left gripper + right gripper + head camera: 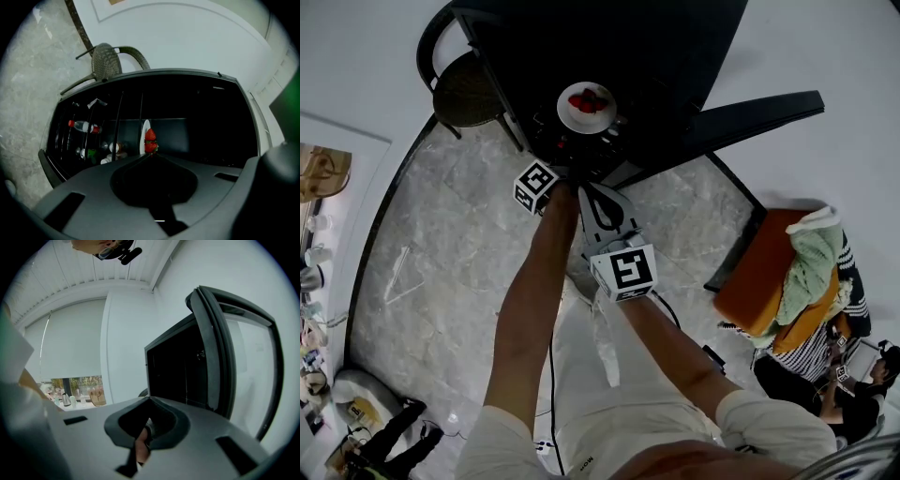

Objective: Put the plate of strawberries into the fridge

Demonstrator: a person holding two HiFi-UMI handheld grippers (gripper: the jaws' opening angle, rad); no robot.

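Observation:
A white plate carrying red strawberries sits just inside the open black fridge. My left gripper reaches into the fridge and is shut on the plate's near rim. In the left gripper view the plate stands edge-on just past the shut tips of my left gripper, with the strawberries on it. My right gripper hangs below the fridge front, shut and empty. In the right gripper view my right gripper points past the fridge's dark opening.
The fridge door swings open to the right; it also shows as the fridge door. Bottles and cans lie behind wire racks inside. A wicker chair stands left of the fridge. An orange seat with clothes is at the right.

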